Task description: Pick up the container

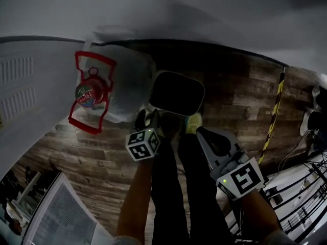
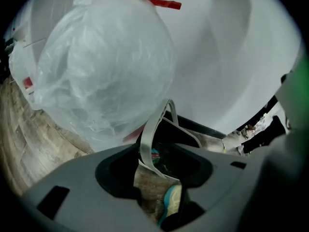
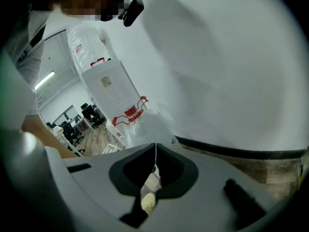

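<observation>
Where the white wall (image 1: 214, 14) meets the wood-plank floor (image 1: 240, 96), a dark skirting is seen along the join, and a large clear plastic bag (image 1: 127, 80) is hung in a red frame (image 1: 100, 88) close against it. The container (image 1: 176, 93), a dark bin with a pale grey rim (image 2: 153, 139), is found on the floor just to the right of that bag, with its far side near the skirting. The person's legs (image 1: 166, 188) in dark trousers are seen below it in the head view, and a yellow-green shoe (image 1: 193, 121) is placed by the container's near edge. The left tool (image 1: 147, 117) is held at the container's near left corner with its jaws spread wide; in the left gripper view the rim is seen in the gap between them, but nothing is gripped, and whether either jaw touches the rim cannot be told. The right tool (image 1: 202, 132) is held beside the shoe, apart from the container, and its jaw tips are brought together with nothing caught between them.
</observation>
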`<state>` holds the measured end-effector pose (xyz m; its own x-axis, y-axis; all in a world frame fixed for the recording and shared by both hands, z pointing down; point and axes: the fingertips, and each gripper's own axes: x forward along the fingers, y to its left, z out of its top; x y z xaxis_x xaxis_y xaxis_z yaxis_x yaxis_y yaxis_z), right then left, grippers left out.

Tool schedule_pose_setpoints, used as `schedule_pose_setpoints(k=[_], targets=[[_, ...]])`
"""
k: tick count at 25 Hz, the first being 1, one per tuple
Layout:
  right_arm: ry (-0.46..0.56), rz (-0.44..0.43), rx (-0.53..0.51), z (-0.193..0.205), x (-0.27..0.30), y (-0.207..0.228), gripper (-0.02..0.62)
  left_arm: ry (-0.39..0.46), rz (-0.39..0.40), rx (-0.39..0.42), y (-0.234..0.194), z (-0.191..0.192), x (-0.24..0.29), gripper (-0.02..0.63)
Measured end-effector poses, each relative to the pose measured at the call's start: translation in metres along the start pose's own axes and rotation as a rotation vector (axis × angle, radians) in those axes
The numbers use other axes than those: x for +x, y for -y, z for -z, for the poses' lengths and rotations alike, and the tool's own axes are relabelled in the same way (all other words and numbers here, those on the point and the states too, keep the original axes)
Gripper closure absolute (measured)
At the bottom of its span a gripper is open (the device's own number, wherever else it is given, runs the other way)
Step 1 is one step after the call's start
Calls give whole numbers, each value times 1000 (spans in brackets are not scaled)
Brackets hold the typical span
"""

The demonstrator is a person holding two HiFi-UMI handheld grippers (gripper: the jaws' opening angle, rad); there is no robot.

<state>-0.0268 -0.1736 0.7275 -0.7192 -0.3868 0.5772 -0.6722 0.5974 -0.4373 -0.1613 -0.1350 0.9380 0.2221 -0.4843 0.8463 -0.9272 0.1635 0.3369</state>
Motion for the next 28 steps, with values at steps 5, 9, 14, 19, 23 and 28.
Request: schedule_pose_setpoints(k=[5, 9, 14, 19, 23, 28], targets=[[-20, 2, 11, 23, 10, 10, 569, -3, 25, 38, -4, 3, 24, 405], [1, -1, 25, 18, 11, 16, 571, -7, 42, 45, 1, 3, 28, 407], [21, 22, 53, 2, 1, 22, 569, -53, 114, 161, 31, 4, 17, 423], [35, 27, 39, -13, -17, 25, 569, -93, 180, 320, 78, -6, 20, 439], [49, 49, 58, -17, -32, 37, 569, -137, 211, 348, 106, -20, 45, 468], [49, 72, 77, -11, -51, 48, 569, -255, 163, 393, 113, -12, 68, 553]])
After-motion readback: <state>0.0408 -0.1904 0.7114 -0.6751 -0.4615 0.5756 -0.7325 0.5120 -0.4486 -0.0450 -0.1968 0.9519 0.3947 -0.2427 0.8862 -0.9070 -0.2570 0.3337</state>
